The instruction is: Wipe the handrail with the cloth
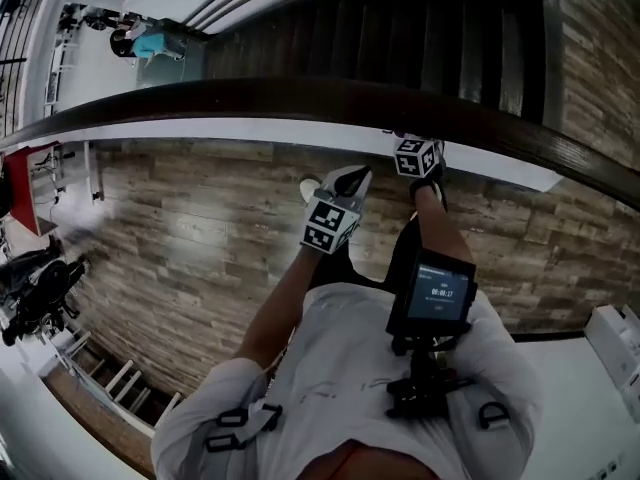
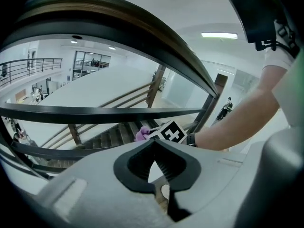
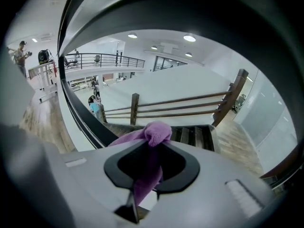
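Note:
The dark wooden handrail (image 1: 250, 96) curves across the head view, and it arches overhead as a broad band (image 2: 142, 20) in the left gripper view. A purple cloth (image 3: 156, 136) is bunched at the tips of my right gripper (image 3: 154, 145), which is shut on it. In the head view that right gripper (image 1: 410, 140) sits right against the near side of the rail. The left gripper view catches the cloth (image 2: 141, 134) beside the right gripper's marker cube (image 2: 172, 132). My left gripper (image 1: 350, 180) hangs lower and nearer to me, shut with nothing in it (image 2: 154, 141).
Dark stairs (image 1: 420, 38) descend beyond the rail, with thinner lower rails (image 2: 95, 113) and wooden posts (image 3: 134, 108). Wood-plank floor (image 1: 180, 238) lies below me. People stand on the level below (image 1: 150, 40). A white box (image 1: 618, 346) sits at the right.

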